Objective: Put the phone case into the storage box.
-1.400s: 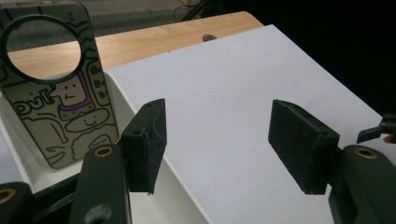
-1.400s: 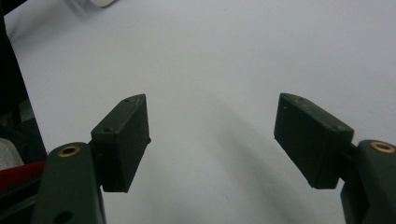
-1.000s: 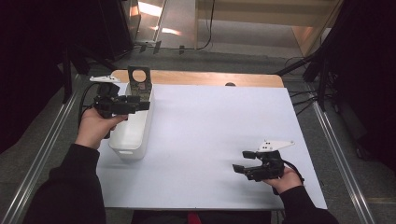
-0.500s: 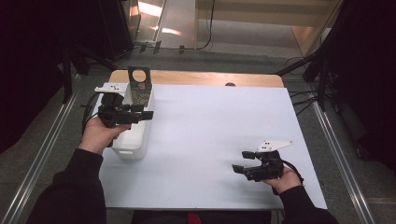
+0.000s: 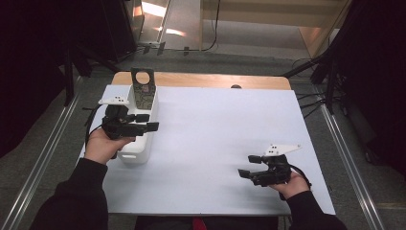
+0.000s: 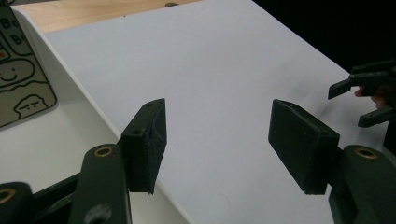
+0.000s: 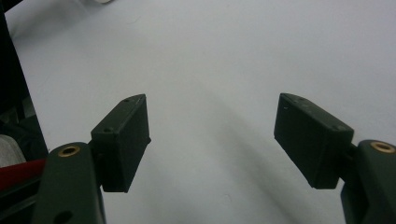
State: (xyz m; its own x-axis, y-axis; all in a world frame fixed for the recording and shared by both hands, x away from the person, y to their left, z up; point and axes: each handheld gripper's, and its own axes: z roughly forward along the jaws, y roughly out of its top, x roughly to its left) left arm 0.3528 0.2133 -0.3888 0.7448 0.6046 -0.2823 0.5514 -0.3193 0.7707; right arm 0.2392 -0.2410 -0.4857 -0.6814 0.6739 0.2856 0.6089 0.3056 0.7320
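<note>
left gripper [image 5: 152, 122] hanging over the white bin [image 5: 143, 152], jaws spread with nothing in them, bin's rim right under its left jaw, printed pouch [image 5: 142, 91] standing at the bin's far end beyond it, right gripper [image 5: 248, 166] well off across the white table [image 5: 215, 129], also released and empty

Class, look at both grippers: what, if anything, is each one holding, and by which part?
Nothing is held. The left gripper is open above the white bin, and the right gripper is open over the bare table.

The packet [image 6: 21, 79] standing in the white bin [image 6: 70, 121] carries cut-off letters, "B" and "Be", at its upper edge. Below them are drawn cartoon faces. No whole word can be read.
</note>
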